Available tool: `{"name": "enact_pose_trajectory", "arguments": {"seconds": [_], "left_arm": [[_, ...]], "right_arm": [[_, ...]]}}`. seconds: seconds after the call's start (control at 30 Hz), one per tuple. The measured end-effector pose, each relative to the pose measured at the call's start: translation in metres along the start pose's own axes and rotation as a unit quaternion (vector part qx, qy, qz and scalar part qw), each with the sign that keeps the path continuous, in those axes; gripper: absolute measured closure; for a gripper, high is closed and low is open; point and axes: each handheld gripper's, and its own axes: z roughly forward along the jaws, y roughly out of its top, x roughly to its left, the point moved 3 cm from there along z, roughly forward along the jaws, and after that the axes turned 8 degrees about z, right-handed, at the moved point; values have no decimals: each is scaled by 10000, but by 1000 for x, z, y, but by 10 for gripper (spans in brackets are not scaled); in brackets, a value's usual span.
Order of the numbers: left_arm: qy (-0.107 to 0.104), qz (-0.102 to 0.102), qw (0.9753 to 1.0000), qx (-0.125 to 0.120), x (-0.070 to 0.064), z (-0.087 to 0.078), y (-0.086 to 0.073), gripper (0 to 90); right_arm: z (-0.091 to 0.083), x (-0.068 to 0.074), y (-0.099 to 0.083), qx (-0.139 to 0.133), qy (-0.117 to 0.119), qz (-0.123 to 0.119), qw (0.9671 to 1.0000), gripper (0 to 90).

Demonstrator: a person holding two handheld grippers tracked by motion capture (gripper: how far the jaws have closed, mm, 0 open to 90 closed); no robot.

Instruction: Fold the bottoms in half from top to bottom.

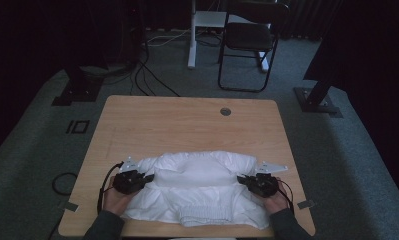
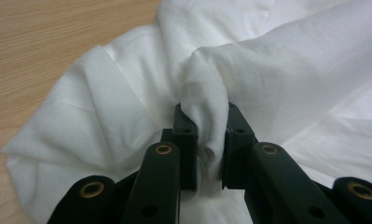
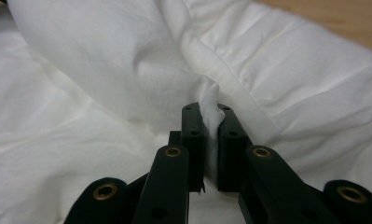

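White garment [image 1: 197, 187] lies bunched at the table's [image 1: 187, 125] near edge; we grip its left side with our left tool [image 1: 148, 177] and its right side with our right tool [image 1: 243, 179].

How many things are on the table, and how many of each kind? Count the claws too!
White piece of clothing: 1
Claws: 2, the left claw and the right claw, each shut on the clothing
Total: 3
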Motion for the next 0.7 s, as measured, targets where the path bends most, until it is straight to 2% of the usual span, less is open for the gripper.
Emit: {"name": "enact_pose_trajectory", "arguments": {"seconds": [0.13,0.2,0.53,0.7], "left_arm": [[50,-44,10000,-52,3,5,1,799],[58,-141,9998,-146,9,10,2,800],[222,-233,9992,-222,24,24,12,801],[355,-283,9988,-163,37,32,22,801]], "right_arm": [[13,-1,-2,224,-166,-107,9996,841],[17,-2,0,267,-205,-88,9994,841],[33,-17,15,266,-306,110,9991,841],[48,-28,31,284,-410,177,9986,842]]}}
